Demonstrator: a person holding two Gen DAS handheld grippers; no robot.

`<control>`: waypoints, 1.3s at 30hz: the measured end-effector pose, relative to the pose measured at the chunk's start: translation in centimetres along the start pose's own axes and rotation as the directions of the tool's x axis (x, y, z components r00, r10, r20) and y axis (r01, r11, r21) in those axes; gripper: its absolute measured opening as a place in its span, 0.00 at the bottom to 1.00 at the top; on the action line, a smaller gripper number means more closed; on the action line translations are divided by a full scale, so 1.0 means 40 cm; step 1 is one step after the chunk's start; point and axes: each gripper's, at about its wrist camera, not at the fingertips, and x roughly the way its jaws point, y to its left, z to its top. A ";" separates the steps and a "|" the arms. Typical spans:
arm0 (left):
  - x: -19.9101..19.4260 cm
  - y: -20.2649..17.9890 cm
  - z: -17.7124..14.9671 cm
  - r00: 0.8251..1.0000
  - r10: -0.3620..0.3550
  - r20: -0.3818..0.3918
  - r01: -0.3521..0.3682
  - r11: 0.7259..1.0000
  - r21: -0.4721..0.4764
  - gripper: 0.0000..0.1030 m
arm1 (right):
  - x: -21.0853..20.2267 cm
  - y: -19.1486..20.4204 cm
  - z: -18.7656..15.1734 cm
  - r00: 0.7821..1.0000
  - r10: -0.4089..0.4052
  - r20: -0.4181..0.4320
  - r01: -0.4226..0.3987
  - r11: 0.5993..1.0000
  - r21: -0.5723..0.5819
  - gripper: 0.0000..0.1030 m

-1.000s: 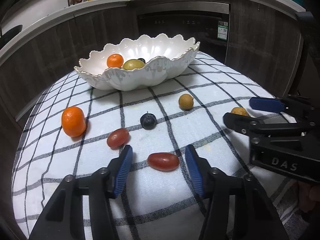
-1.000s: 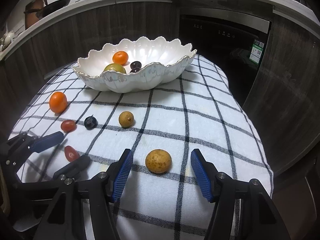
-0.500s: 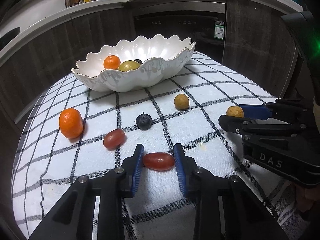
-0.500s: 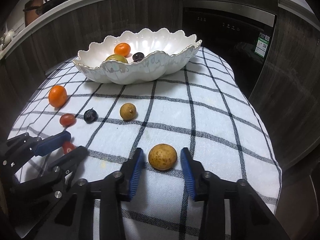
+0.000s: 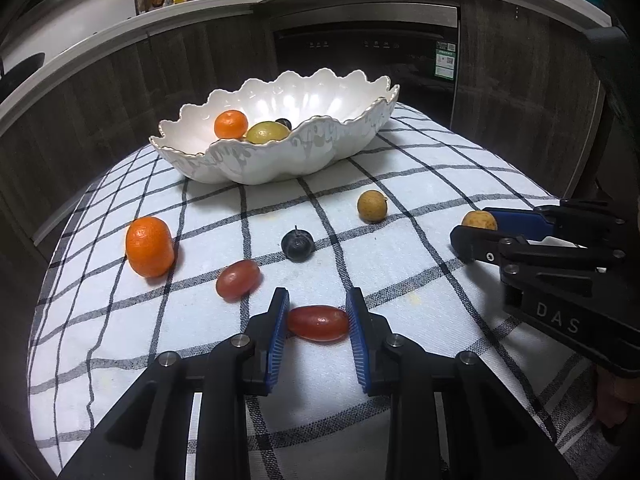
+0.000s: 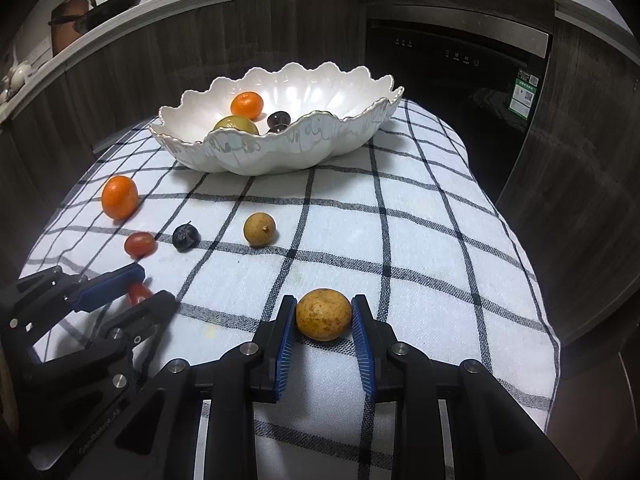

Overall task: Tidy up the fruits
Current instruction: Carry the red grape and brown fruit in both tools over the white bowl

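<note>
A white scalloped bowl [image 5: 280, 152] with a thin gold rim stands well beyond both grippers on the checked cloth [image 5: 420, 168]; inside it lie an orange mandarin [image 5: 231, 124], a yellow-green fruit [image 5: 267, 133] half hidden by the front wall, and a dark fruit [image 6: 279, 119], barely showing from the left wrist. Ahead and left of the left gripper [image 5: 318, 322] rest a second mandarin [image 5: 149, 246], a red grape [image 5: 238, 278], a dark blue berry [image 5: 297, 244] and a tan longan [image 5: 372, 206]. That gripper's jaws have just closed on an oblong red grape [image 5: 318, 323], pads touching both ends. The right gripper [image 6: 323, 320] has likewise just closed, clamping a speckled brown longan [image 6: 323, 314]. In the right wrist view, the left gripper's fingers cover most of its grape.
</note>
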 end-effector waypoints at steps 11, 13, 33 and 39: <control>-0.023 0.016 0.016 1.000 0.011 0.024 -0.010 1.000 -0.017 0.29 | -0.024 0.009 0.008 1.000 -0.010 0.020 0.011 1.000 -0.014 0.28; -0.028 0.020 0.020 1.000 0.012 0.029 -0.012 1.000 -0.022 0.29 | -0.030 0.011 0.013 1.000 -0.010 0.022 0.011 1.000 -0.016 0.28; -0.089 0.073 0.097 0.994 0.072 0.077 -0.068 0.996 -0.055 0.29 | -0.091 0.028 0.096 0.996 -0.005 0.086 0.008 0.999 -0.033 0.28; -0.096 0.083 0.120 0.993 0.085 0.082 -0.080 0.995 -0.056 0.29 | -0.101 0.027 0.121 0.995 -0.002 0.103 0.005 0.999 -0.032 0.28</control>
